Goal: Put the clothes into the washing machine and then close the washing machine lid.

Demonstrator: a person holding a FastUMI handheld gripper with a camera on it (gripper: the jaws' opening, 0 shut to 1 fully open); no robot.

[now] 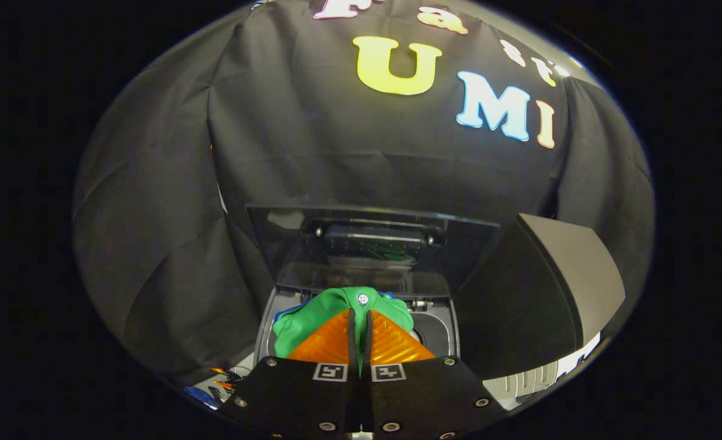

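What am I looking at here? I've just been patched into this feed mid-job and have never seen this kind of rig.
This picture comes from a fisheye camera riding on a handheld two-finger gripper, looking forward along its fingers. The fingers are closed on a green garment with a white button, which hangs pinched between them. Just beyond and below sits a small washing machine; its transparent lid stands raised open behind the opening. Something blue peeks out behind the garment. A dark box-like object stands beside the machine. Black cloth forms the booth wall.
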